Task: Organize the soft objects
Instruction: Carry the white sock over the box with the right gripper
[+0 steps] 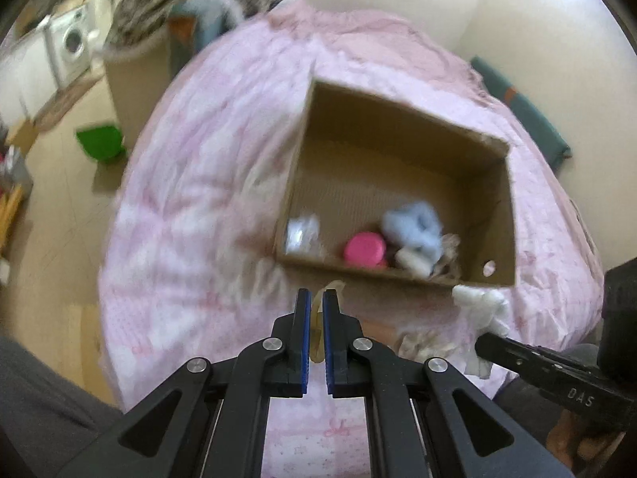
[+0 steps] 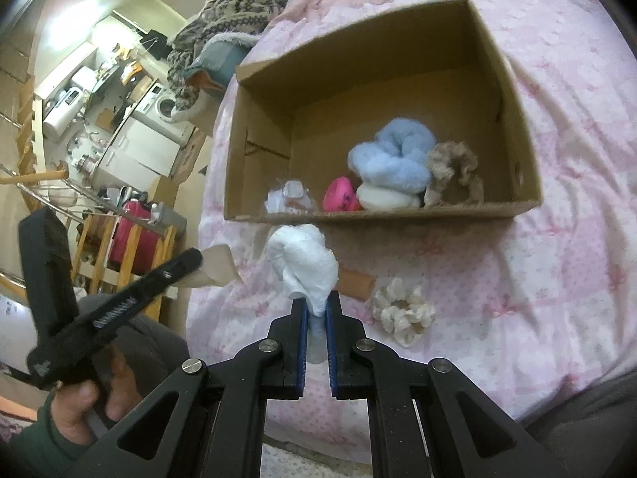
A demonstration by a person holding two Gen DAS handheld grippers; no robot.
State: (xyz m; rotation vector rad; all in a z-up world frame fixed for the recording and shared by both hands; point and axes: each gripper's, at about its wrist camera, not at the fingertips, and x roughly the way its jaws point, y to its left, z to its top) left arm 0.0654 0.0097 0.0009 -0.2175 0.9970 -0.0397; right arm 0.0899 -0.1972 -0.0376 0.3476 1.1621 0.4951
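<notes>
My left gripper (image 1: 316,294) is shut on a thin beige cloth (image 1: 317,320), held above the pink bedspread (image 1: 191,207) just short of the cardboard box (image 1: 402,279). My right gripper (image 2: 316,299) is shut on a white soft bundle (image 2: 304,259) in front of the same box (image 2: 398,215). Inside the box lie a fluffy blue scrunchie (image 2: 394,155), a beige scrunchie (image 2: 454,171), a white roll (image 2: 386,199), a pink round item (image 2: 340,195) and a clear packet (image 2: 288,197). A cream scrunchie (image 2: 402,310) and a brown tube-shaped piece (image 2: 356,281) rest on the bed near the box.
The bed's edge drops to the floor on the left, where a green item (image 1: 99,141) lies. A patterned blanket (image 2: 235,12) is piled past the box. A red suitcase (image 2: 129,235) and a wooden rail (image 2: 95,255) stand beside the bed. A hand (image 2: 91,402) holds the left gripper.
</notes>
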